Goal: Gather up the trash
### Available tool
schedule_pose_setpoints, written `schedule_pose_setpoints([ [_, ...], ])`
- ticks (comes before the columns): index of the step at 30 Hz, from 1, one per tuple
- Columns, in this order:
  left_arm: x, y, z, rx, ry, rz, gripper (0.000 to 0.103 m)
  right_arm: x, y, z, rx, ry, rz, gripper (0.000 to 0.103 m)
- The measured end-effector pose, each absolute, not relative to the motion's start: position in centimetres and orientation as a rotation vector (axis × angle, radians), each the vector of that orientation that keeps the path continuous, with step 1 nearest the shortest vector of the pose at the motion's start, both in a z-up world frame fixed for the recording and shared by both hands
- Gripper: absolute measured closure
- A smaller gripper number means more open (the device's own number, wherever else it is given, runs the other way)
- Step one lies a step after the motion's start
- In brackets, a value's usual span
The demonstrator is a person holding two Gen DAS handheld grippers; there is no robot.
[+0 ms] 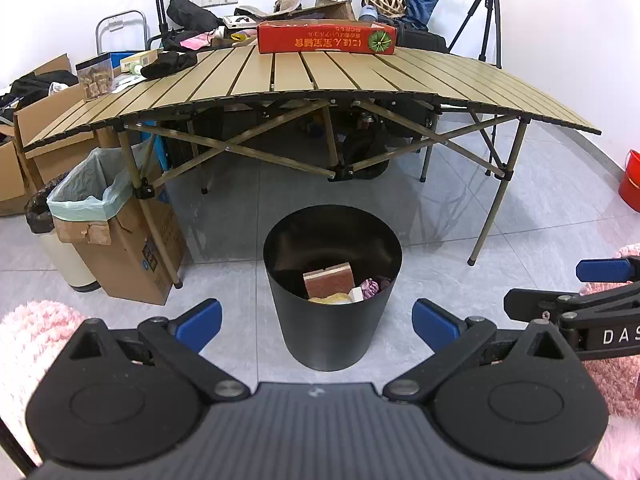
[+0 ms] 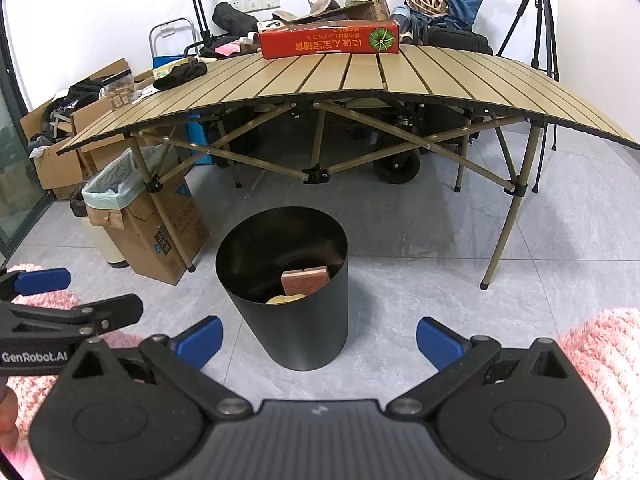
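Left wrist view: left gripper (image 1: 317, 324) hangs spread and empty above the black bin (image 1: 332, 276), which stands on grey tiles holding a sponge (image 1: 329, 282) and wrappers. Right gripper (image 2: 319, 342) is spread too. Beyond stands the slatted table (image 1: 304, 76).

recording room | tripods (image 1: 490, 12) | folding table (image 1: 304, 76) | cardboard boxes (image 1: 132, 248)

**Count of what is in front of you**

Taking the one round black metal bin (image 1: 332, 320) as your landmark: inside it you have one reddish-brown sponge block (image 1: 329, 283), one yellow scrap (image 1: 330, 300) and one purple crumpled wrapper (image 1: 371, 288). Behind it stands one slatted tan folding table (image 1: 320, 76) carrying one long red carton (image 1: 326, 37). Left of it, one cardboard box lined with a pale green bag (image 1: 120, 236). You hold two blue-padded grippers (image 1: 316, 322) (image 2: 319, 340).
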State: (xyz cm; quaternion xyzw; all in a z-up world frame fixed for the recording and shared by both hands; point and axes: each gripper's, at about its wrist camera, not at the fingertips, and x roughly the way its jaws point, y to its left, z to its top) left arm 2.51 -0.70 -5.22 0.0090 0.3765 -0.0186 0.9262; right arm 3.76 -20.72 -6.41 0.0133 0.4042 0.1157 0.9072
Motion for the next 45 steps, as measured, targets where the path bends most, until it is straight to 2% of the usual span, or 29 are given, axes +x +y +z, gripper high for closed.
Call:
schedule_pose_setpoints([
  [45, 2.48, -0.93, -4.9, 0.019, 0.771, -0.037, 0.0, 3.79, -20.77, -6.45, 0.029, 0.835, 0.238, 0.0],
])
